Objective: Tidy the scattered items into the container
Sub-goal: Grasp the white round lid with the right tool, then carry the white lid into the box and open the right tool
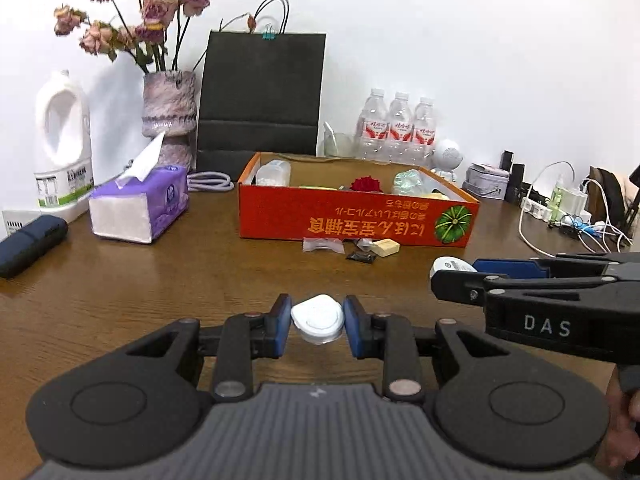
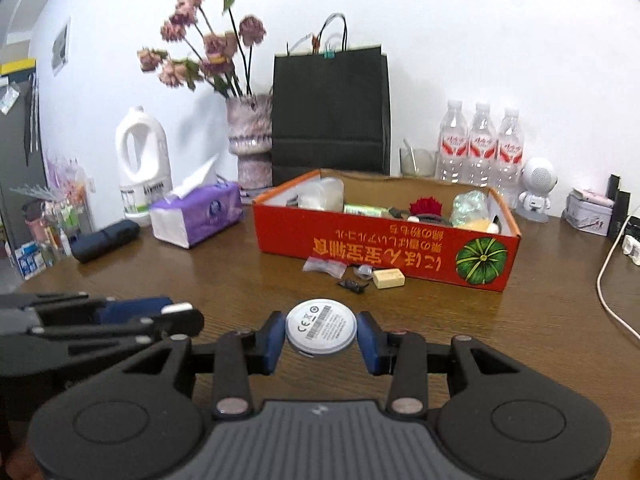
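Note:
My left gripper (image 1: 317, 322) is shut on a small white rounded case (image 1: 317, 319), held above the wooden table. My right gripper (image 2: 321, 330) is shut on a round white disc (image 2: 321, 329) with a barcode label facing up. The right gripper also shows at the right of the left wrist view (image 1: 448, 276), with the disc's edge (image 1: 450, 265) visible. An orange cardboard box (image 1: 356, 216) (image 2: 384, 254) with a pumpkin picture stands ahead, holding several items. In front of it lie a clear packet (image 2: 324, 267), a dark wrapper (image 2: 353, 285) and a beige block (image 2: 389, 278).
A purple tissue box (image 1: 140, 204), a white jug (image 1: 62, 140), a flower vase (image 1: 170, 120) and a black paper bag (image 1: 260, 96) stand behind left. Water bottles (image 2: 480, 144), a small white robot figure (image 2: 536, 190) and white cables (image 1: 560, 208) are at the right. A dark pouch (image 1: 30, 244) lies far left.

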Motion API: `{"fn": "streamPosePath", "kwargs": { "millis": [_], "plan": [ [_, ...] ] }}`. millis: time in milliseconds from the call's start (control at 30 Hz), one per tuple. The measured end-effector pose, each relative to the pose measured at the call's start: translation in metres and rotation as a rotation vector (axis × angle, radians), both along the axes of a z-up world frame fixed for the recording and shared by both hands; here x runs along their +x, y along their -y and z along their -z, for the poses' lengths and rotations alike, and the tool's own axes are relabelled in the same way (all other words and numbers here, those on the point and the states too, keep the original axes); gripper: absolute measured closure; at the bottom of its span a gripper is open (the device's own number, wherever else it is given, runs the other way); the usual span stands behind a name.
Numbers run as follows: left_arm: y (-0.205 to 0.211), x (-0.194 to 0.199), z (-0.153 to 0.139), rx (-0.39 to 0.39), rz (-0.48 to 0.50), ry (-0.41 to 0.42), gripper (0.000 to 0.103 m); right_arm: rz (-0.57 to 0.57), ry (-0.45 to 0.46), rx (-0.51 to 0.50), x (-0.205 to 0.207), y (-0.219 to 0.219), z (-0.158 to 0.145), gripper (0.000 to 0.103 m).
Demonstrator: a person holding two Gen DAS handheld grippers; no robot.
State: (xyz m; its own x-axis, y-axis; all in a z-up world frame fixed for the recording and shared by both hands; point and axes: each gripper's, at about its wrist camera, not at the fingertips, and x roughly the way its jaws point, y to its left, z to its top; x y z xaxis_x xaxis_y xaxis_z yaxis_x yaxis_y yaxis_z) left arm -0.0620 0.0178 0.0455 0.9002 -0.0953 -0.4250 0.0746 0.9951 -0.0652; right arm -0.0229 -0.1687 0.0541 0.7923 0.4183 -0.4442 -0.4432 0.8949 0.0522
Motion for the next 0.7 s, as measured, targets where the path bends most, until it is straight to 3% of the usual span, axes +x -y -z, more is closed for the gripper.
{"fn": "streamPosePath", "kwargs": {
  "millis": [200, 367, 600, 700],
  "plan": [
    [0.006, -0.021, -0.008, 0.0, 0.008, 0.049, 0.074, 0.003, 0.021, 0.015, -0.018, 0.01, -0.004, 0.065],
    [0.004, -0.014, -0.02, 0.005, 0.013, 0.094, 0.074, 0.018, 0.063, 0.049, -0.016, 0.017, -0.017, 0.065],
    [-0.001, 0.067, -0.057, 0.032, 0.043, 0.169, 0.074, 0.027, 0.148, 0.091, 0.046, 0.012, -0.053, 0.065],
    [0.002, 0.121, -0.076, 0.091, 0.011, 0.13, 0.074, 0.022, 0.119, 0.103, 0.096, 0.005, -0.067, 0.065]
  ]
}}
